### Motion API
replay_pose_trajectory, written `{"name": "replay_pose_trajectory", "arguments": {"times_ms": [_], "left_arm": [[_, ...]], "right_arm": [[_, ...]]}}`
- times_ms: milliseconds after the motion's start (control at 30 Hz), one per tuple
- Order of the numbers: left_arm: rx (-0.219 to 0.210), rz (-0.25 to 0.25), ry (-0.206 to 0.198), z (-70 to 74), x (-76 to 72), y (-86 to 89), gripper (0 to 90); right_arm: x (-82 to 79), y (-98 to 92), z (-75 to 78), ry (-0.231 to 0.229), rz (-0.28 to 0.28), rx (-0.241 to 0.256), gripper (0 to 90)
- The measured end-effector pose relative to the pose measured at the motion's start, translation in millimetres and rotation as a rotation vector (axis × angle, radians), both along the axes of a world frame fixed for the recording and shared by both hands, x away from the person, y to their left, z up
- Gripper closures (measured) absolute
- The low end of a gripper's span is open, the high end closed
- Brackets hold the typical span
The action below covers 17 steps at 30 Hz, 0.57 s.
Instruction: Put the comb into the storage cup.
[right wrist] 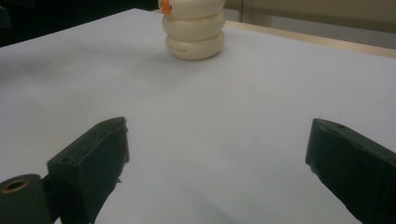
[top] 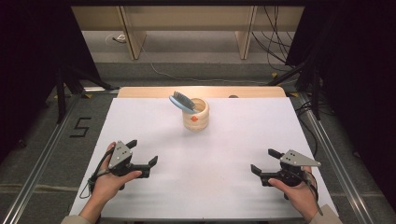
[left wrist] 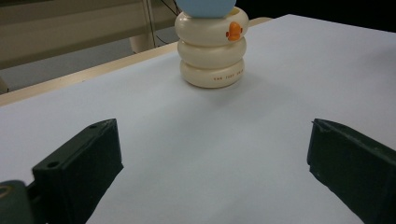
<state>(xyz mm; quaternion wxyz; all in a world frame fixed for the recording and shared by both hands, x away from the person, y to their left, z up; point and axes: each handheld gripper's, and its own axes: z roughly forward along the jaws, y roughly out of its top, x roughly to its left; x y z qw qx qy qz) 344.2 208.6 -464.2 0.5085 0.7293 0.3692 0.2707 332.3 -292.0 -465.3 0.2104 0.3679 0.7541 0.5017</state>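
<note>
Hands, high view: person's hands come in at the bottom edge, nearest the camera, each holding a tool low over the white bench point(top: 201, 163).
Left tool, high view: left tool point(top: 144, 152) at the near left of the bench, jaws spread wide, nothing between them, pointing forward and inward; grey three-cornered plate on top.
Right tool, high view: right tool point(top: 264, 160) at the near right, jaws spread wide, nothing between them, pointing inward; grey plate on top too.
Holder, high view: cream ringed holder point(top: 195, 116) upright at the far middle of the bench, well apart from both tools, small orange mark on its front.
Brush, high view: blue brush point(top: 182, 101) stands tilted in the holder, head leaning out over the left rim, dark bristles facing up.
Background, high view: wooden strip along the far bench edge, cables on the floor beyond, a "5" marked on the floor at left.
Left gripper view: left tool point(left wrist: 212, 154) jaws wide apart, bare bench between; holder point(left wrist: 212, 49) ahead at the top, three stacked rings, orange mark on the top ring, blue brush point(left wrist: 205, 6) cut by the frame's upper edge.
Right gripper view: right tool point(right wrist: 217, 156) jaws wide apart, bare bench between; holder point(right wrist: 194, 30) ahead at upper left, top cut off, faint lettering on the bottom ring.
</note>
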Motion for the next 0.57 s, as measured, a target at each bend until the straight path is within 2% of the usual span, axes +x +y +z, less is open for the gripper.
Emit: {"name": "replay_pose_trajectory", "arguments": {"times_ms": [567], "left_arm": [[-0.003,-0.003,0.009,-3.0,0.0,-1.5,2.7]], "right_arm": [[0.4,-0.5,-1.7,-0.001,-0.002,0.007,6.9]]}}
